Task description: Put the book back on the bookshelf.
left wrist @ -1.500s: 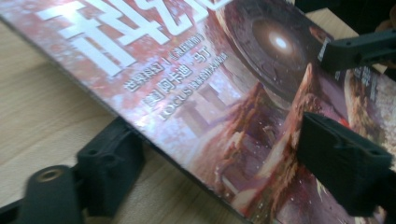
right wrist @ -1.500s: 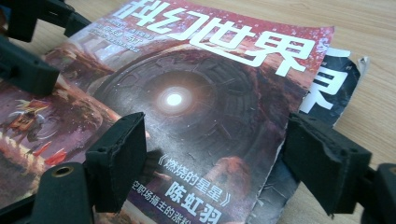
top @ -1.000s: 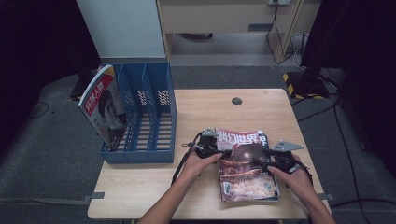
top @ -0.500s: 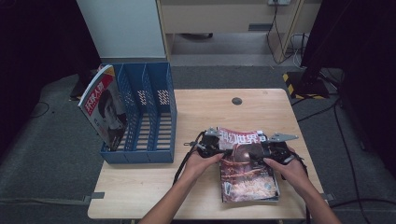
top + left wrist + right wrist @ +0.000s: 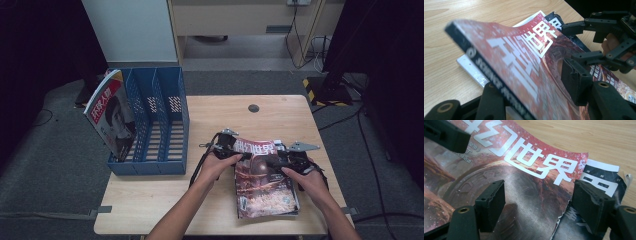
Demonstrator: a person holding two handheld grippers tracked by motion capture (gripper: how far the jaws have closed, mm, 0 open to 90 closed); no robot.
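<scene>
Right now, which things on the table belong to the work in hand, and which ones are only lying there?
In the work:
- red magazine, top of the pile, spine edge between the left gripper jaws
- right gripper, jaws open over its cover
- blue file rack, probably where it goes

Lying about:
- magazines underneath
- magazine standing in the rack
- dark round cap

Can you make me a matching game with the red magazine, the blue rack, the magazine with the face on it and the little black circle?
1 red magazine
2 blue rack
3 face magazine
4 black circle

A far on the table, alone
B top of the stack, between the grippers
C table's left part
D standing in the rack's left slot

Pairs: 1-B, 2-C, 3-D, 4-A
</scene>
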